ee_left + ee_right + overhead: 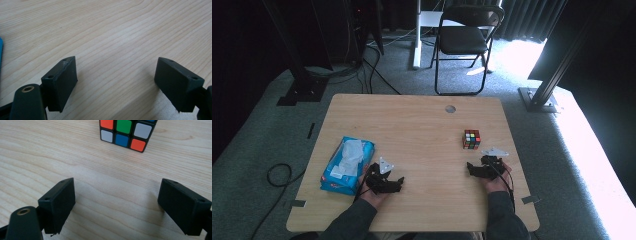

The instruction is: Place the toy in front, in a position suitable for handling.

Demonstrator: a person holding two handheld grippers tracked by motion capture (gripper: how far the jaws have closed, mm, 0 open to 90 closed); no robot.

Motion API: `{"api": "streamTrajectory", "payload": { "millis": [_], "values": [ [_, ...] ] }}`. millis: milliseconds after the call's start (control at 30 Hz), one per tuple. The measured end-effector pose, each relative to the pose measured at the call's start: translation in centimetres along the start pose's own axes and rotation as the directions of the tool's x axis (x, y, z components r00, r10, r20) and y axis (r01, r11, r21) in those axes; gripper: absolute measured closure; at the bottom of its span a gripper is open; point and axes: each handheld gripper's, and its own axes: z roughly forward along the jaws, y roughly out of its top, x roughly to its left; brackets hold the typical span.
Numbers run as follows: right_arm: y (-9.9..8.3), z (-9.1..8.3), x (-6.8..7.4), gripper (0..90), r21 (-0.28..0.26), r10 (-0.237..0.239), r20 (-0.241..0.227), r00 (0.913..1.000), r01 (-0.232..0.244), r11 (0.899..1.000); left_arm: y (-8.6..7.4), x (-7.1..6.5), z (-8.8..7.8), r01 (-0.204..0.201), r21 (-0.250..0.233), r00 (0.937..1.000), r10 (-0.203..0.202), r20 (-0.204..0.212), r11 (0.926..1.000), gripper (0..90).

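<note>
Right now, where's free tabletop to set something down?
Widest bare patch: the middle, between the tissue pack and the puzzle cube, out to the far edge of the table. Tight at the near edge, around the left gripper and right gripper.

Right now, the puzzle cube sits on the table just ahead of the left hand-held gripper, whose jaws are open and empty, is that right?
Not quite: the puzzle cube sits ahead of the right hand-held gripper, not the left. The right gripper view shows it on the table beyond open, empty jaws.
</note>
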Motion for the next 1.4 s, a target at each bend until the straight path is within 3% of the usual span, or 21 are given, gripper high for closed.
{"api": "streamTrajectory", "payload": {
  "millis": [933,1000,1067,1200,1400],
  "values": [
    [1.0,0.6,0.4,11.3,0.045,0.019,0.018,0.9997,-0.020,0.999,0.0,0.0,0.0,0.001,-0.001,1.0000,-0.001,0.000,1.0000,18.5],
    [1.4,0.6,0.5,12.7,0.056,0.044,-0.005,0.9990,-0.044,0.997,0.0,0.0,0.0,0.001,-0.001,1.0000,-0.001,-0.001,1.0000,18.5],
    [1.8,0.3,0.9,12.6,0.024,0.063,-0.025,0.9977,-0.063,0.998,0.0,0.0,0.0,0.002,-0.001,1.0000,-0.002,-0.001,1.0000,18.5],
    [2.8,0.2,1.6,11.3,0.007,0.028,-0.013,0.9995,-0.028,1.000,0.0,0.0,0.0,0.003,-0.001,1.0000,-0.003,-0.002,1.0000,18.5],
    [3.6,0.4,1.2,10.6,-0.011,0.034,-0.009,0.9994,-0.034,0.999,-0.1,0.0,-0.1,0.008,-0.001,0.9999,-0.008,-0.009,1.0000,18.5]
  ]
}}
